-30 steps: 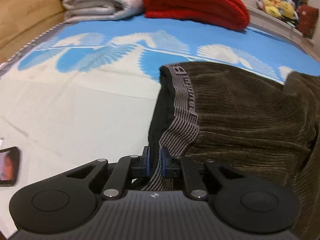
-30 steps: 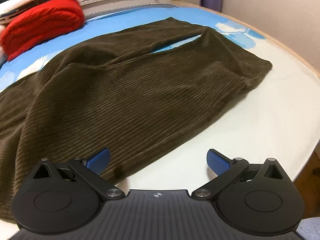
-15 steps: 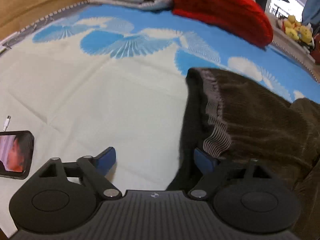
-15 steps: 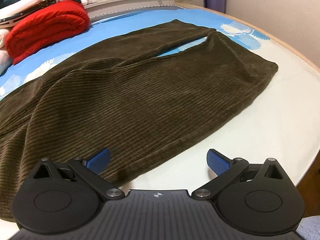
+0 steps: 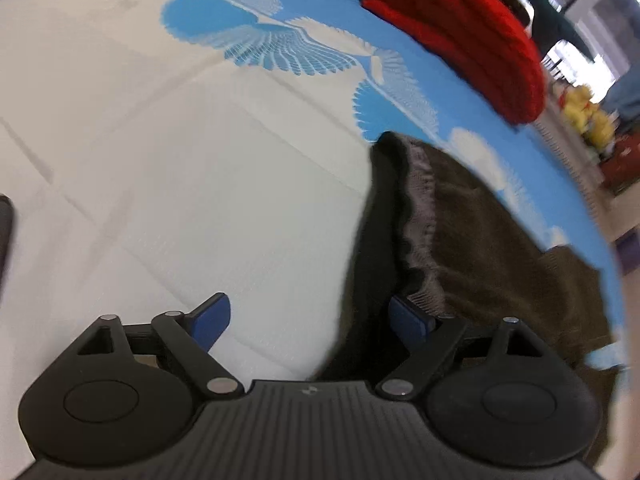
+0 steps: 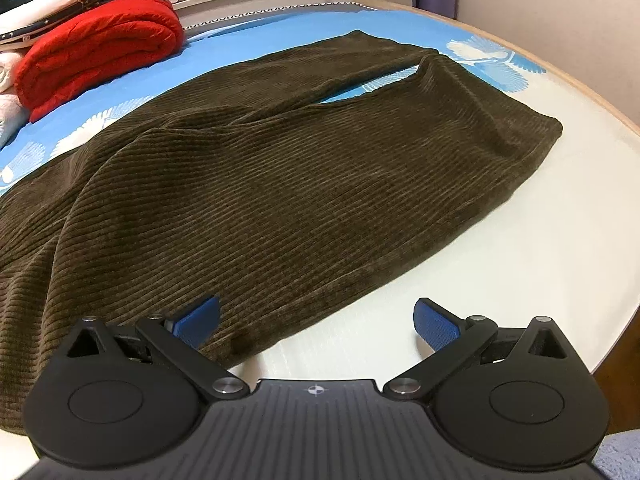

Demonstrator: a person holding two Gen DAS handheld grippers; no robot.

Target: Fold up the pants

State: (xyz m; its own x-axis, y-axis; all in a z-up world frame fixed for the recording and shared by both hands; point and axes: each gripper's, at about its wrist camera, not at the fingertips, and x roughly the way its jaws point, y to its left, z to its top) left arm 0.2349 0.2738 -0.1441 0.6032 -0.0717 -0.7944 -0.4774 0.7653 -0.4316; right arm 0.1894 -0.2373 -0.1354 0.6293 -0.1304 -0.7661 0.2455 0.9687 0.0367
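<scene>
Left tongs [image 5: 308, 322] wide open, holding nothing. Blue pads far apart, one over the pale bed sheet [image 5: 168, 184], the other touching the edge of the brown pants [image 5: 480, 240]. Grey stretchy waistband [image 5: 420, 216] just ahead and a bit to the right of these tongs, running away from them. Rest of the pants spreading off to the right. Far beyond, a red blanket [image 5: 460, 28]. View a bit blurry.

Right tongs [image 6: 316, 320] wide open too, empty. Left pad over the near hem of the pants [image 6: 280, 184], right pad over bare sheet [image 6: 540, 248]. Pants lying flat ahead and to the left, two legs side by side with a thin gap of blue sheet between them far ahead. Long way of the pants going from far right to near left, toward the other tongs. Red blanket [image 6: 100, 48] far off to the left.

Not folded yet, probably. Left tongs nearer the waist end, right tongs nearer the leg end. Next, likely a pinch on each end of the near edge, to lay one leg over the other.
</scene>
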